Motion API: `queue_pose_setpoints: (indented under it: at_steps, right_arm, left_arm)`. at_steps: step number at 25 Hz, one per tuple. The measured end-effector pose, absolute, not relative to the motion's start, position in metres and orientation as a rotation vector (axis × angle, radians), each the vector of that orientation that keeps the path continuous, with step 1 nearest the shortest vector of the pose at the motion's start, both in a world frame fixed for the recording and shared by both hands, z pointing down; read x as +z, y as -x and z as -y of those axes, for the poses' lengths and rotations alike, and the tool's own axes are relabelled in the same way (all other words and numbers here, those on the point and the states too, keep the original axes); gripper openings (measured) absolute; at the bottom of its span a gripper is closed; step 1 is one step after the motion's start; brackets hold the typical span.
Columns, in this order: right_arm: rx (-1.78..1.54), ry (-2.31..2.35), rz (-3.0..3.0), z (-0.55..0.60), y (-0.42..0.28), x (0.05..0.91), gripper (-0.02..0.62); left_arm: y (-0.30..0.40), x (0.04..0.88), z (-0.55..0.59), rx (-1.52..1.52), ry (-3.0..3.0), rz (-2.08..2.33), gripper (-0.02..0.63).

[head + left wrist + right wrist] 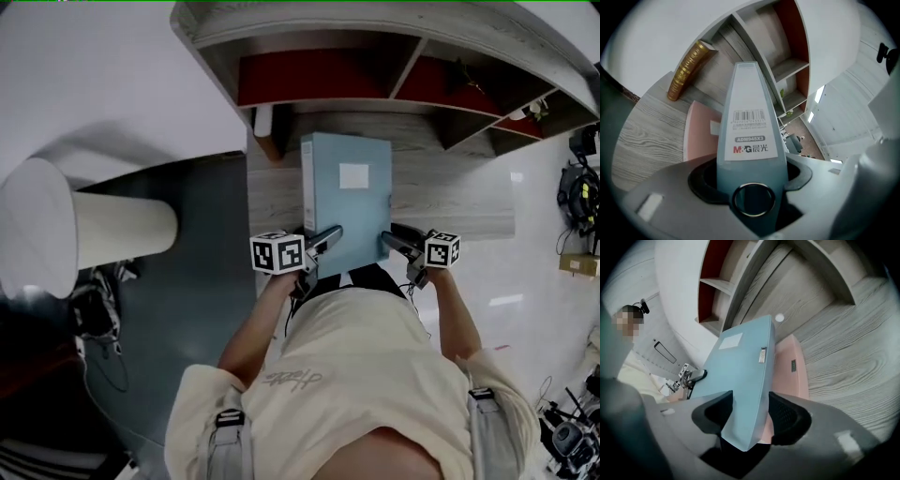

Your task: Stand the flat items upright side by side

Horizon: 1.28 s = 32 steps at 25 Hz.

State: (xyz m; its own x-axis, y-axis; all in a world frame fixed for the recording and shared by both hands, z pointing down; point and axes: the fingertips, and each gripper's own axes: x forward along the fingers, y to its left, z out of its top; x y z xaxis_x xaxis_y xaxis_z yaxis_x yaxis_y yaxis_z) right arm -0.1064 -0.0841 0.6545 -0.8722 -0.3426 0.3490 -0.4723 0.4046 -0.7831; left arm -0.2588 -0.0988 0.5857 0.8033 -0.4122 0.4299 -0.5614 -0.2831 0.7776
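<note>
The left gripper (328, 236) is clamped on the smooth spine of the blue file box (345, 202), where a white label carries a barcode, "ADM945X3" and "M&G". The right gripper (392, 241), jaws wide, grips the near right corner. The rigid box sits over a pink file box (790, 364) on the wood-grain desk (459, 202).

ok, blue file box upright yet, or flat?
Flat: the blue file box shows its broad labelled face upward in the head view, pink folder beneath.
</note>
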Motion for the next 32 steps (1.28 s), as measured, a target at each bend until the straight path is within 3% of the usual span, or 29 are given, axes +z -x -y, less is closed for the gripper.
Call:
queue_pose_setpoints:
  at_steps: [17,32]
  right_arm:
    - [1.378,-0.935,2.550,0.051,0.026,0.647,0.222]
    - [1.266,-0.743,2.624,0.051,-0.114,0.654,0.189]
  left_arm:
    - [0.172,0.561,0.080,0.334,-2.099,0.719,0.287]
    - [0.051,0.568,0.098,0.248,-2.099,1.275,0.290]
